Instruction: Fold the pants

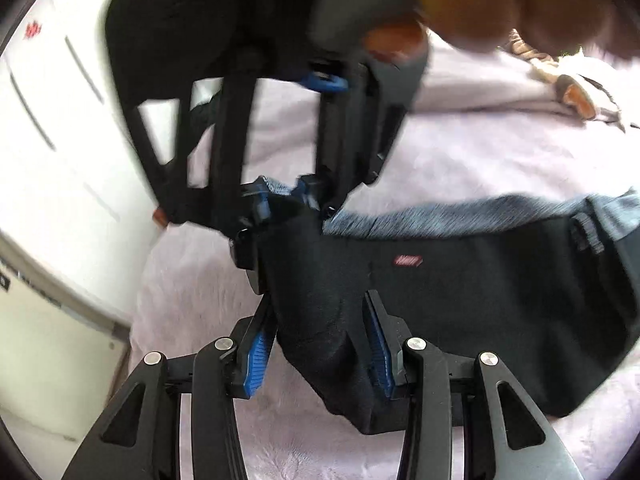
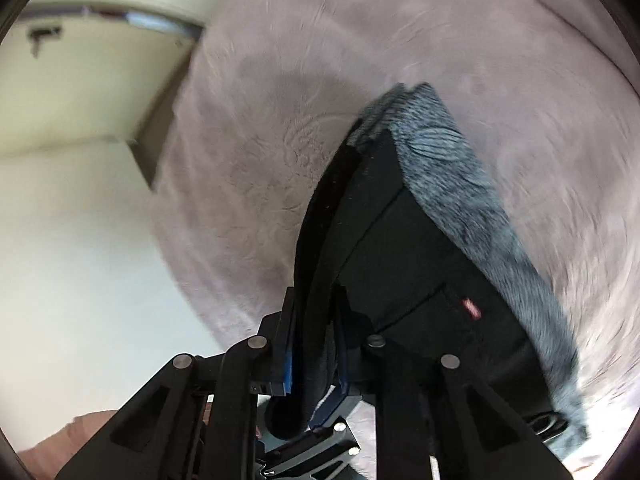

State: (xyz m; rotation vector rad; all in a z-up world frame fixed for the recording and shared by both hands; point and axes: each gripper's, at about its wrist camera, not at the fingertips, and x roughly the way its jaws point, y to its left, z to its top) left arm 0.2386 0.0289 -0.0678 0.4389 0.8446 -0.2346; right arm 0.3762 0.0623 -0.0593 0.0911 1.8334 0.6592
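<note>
Your left gripper (image 1: 320,344) has its blue pads (image 1: 256,356) either side of a bunched black corner of the pants (image 1: 460,312), but there's a visible gap on the left pad side, so I honestly can't tell if it's clamped or just straddling. Your right gripper (image 2: 314,356) looks pinched down on a thick fold of the same edge; from the left camera you can see it (image 1: 286,200) just past the corner, gripping where the grey fleecy lining (image 1: 420,220) shows.

The pants lie spread on the pale pink blanket (image 1: 460,152), with most of the black fabric trailing away from the red label (image 1: 408,260) toward the far side from your grippers.

What I'd worry about:
- if the left isn't really closed, that corner slips out when you lift and the fold goes crooked
- the two grips sit very close together, so the rest could sag and twist
- the plush blanket could drag the lining and bunch the bottom layer

Both views are blurry, so go easy.
</note>
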